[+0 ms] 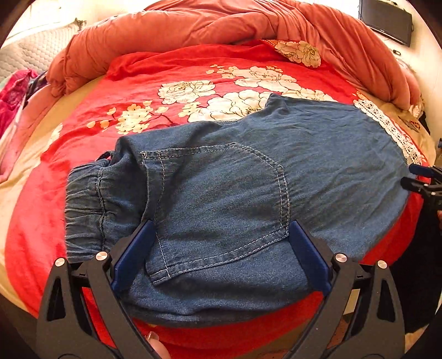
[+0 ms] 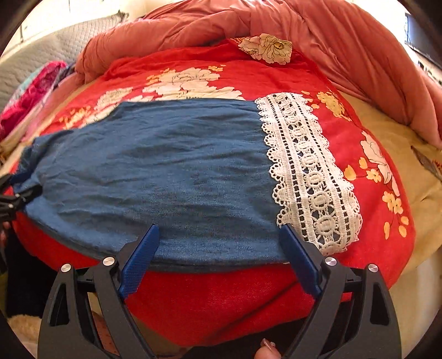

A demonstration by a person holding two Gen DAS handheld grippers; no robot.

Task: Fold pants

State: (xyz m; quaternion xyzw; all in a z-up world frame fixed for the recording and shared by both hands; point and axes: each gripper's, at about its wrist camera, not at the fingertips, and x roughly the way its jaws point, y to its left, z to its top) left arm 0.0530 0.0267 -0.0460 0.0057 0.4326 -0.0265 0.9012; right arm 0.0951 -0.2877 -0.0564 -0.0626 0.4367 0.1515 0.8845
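My left gripper (image 1: 221, 248) stands wide apart, its blue pads (image 1: 132, 256) straddling the back pocket (image 1: 218, 204) of the pants (image 1: 248, 171), nothing pinched between them; whether the pads brush the denim I can't tell. My right gripper (image 2: 221, 254) is spread just as wide over the near edge of the pants (image 2: 154, 171), with the right-hand pad at the start of the lace hem (image 2: 309, 171), and it too has hold of nothing. Only the left view gives me the waist end: a gathered elastic waistband (image 1: 85, 210) bunched at the left, and the pocket outlined in pale double stitching. Only the right view gives me the leg end in full, where white openwork lace with scalloped edges and ringed circles finishes the cuff. Each camera catches the other gripper at its frame edge, black arms with a blue tip. The denim is soft, thin and lightly creased, lying flat across a plush red blanket (image 2: 221, 298) printed with cream peonies and small yellow blossoms. Beyond it a salmon quilted duvet (image 1: 193, 24) is heaped along the far side, pink cloth (image 1: 13, 94) sits at the left, and in the left view a dark screen (image 1: 386, 19) hangs on the wall at upper right.
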